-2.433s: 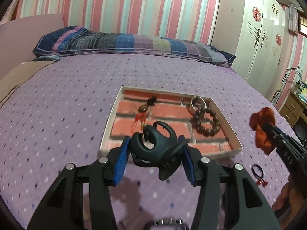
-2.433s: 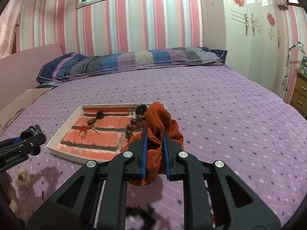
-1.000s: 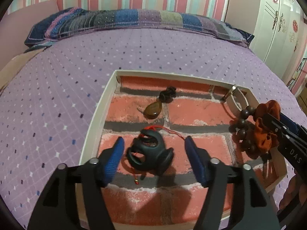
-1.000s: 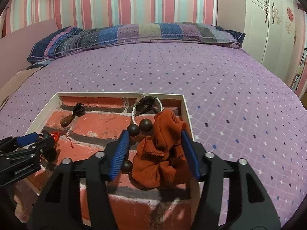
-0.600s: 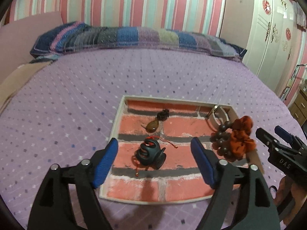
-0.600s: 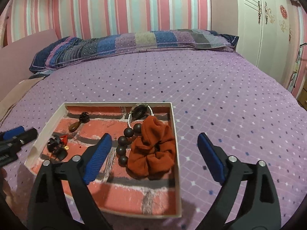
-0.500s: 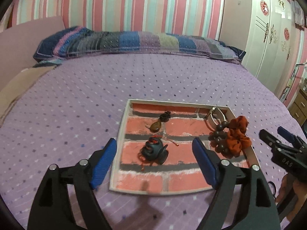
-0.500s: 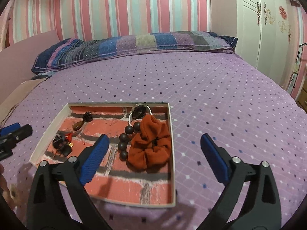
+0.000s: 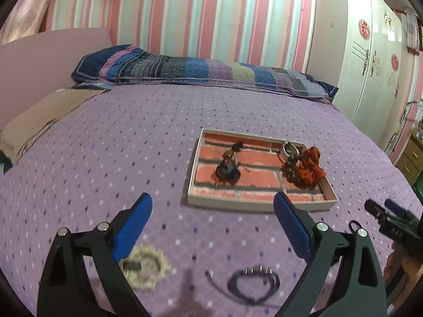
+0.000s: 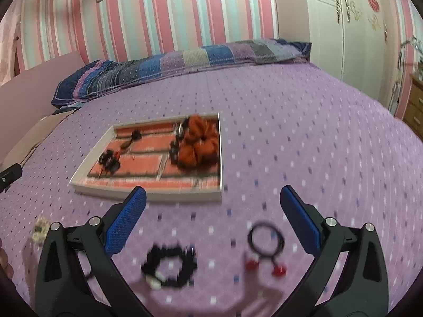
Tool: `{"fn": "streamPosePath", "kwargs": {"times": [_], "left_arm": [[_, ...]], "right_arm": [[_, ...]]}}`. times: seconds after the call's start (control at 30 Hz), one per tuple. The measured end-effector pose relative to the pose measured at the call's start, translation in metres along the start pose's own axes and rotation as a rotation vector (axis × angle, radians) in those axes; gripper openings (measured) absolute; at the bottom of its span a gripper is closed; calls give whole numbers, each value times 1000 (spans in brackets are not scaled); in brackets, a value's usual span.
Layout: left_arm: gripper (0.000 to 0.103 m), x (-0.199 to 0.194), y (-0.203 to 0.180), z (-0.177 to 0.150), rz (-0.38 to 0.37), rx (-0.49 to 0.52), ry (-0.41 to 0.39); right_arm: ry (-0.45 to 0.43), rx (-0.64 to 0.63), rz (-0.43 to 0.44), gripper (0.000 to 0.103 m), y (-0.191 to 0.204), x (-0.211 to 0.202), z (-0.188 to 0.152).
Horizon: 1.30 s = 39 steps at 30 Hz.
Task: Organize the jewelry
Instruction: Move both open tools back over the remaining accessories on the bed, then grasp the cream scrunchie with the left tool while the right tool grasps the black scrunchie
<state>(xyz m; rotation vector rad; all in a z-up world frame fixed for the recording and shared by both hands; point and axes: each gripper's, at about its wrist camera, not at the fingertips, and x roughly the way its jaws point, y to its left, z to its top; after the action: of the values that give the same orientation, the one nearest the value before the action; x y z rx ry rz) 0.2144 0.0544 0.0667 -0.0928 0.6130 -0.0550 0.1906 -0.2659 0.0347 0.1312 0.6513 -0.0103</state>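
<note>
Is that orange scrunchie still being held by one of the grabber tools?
No: the orange scrunchie lies inside the tray, while the right gripper hangs open over the bedspread with nothing between its fingers.

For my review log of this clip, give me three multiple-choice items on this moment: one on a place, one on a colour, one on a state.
1. Where does the orange scrunchie lie?
A. in the tray
B. on the bedspread
C. in the right gripper

2. What colour are the two beads on the black hair tie?
A. blue
B. red
C. white

3. How do the right gripper and the left gripper stand?
A. both shut
B. one shut on something
C. both open, empty

Key: 1 A, it lies inside the rim by the bead bracelet; 2 B, both are red; 3 C, fingers wide apart, nothing between.
</note>
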Motion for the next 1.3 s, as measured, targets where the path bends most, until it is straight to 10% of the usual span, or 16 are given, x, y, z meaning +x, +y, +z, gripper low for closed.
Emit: {"fn": "streamPosePath", "kwargs": {"times": [0.67, 1.3], "left_arm": [[95, -12, 33, -71, 73, -34, 78], [95, 25, 70, -94, 119, -25, 133]], "right_arm": [[-96, -71, -46, 99, 30, -26, -52], [2, -106, -102, 88, 43, 22, -69]]}}
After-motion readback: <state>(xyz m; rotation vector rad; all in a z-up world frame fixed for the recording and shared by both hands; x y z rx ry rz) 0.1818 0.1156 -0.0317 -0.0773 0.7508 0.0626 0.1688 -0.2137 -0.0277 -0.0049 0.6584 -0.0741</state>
